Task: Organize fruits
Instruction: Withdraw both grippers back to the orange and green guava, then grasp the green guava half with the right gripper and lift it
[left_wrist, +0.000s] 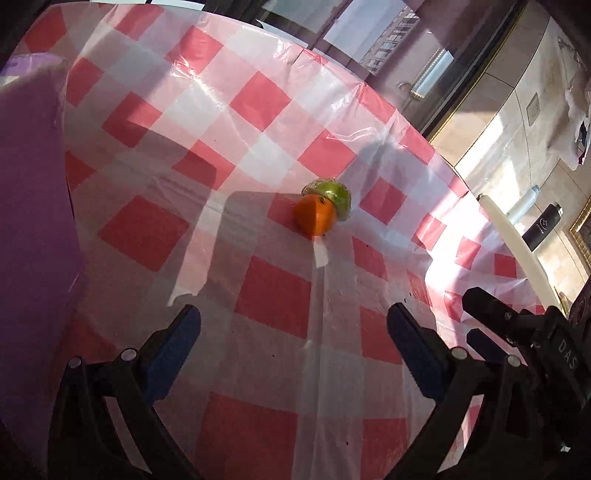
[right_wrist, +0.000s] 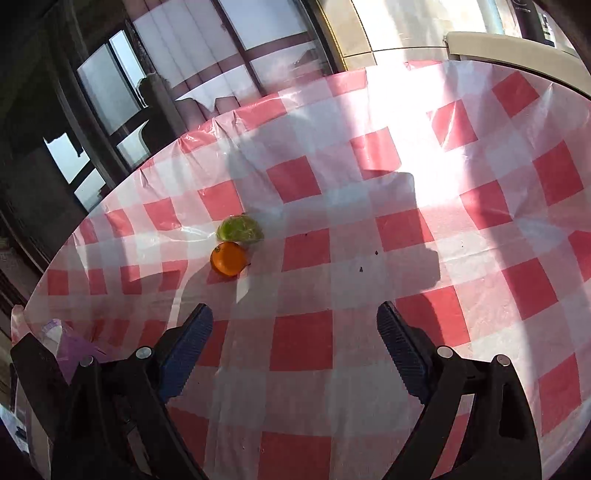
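While hovering over the desk (left_wrist: 280, 295) with jaws spread wide and nothing between them, left gripper (left_wrist: 293, 325) facing an orange fruit (left_wrist: 314, 216) toward 12 o'clock. Touching it just behind, a green fruit (left_wrist: 330, 195) in clear crinkled wrap. Lying near the desk's far curved rim, both fruits, with open checkered cloth all around them. Right gripper (right_wrist: 294, 321) likewise released and holding nothing, seeing the orange fruit (right_wrist: 229, 258) at 11 o'clock and the green fruit (right_wrist: 240, 229) touching it beyond. Crowding the left gripper's 9 o'clock side, a purple bag (left_wrist: 33, 206), smooth and glossy. Standing off the desk at 3 o'clock, a black bottle (left_wrist: 543, 227) and a pale bottle (left_wrist: 524, 203). Covering the round desk, thin shiny plastic sheeting in red and white squares, wrinkling at the rim.
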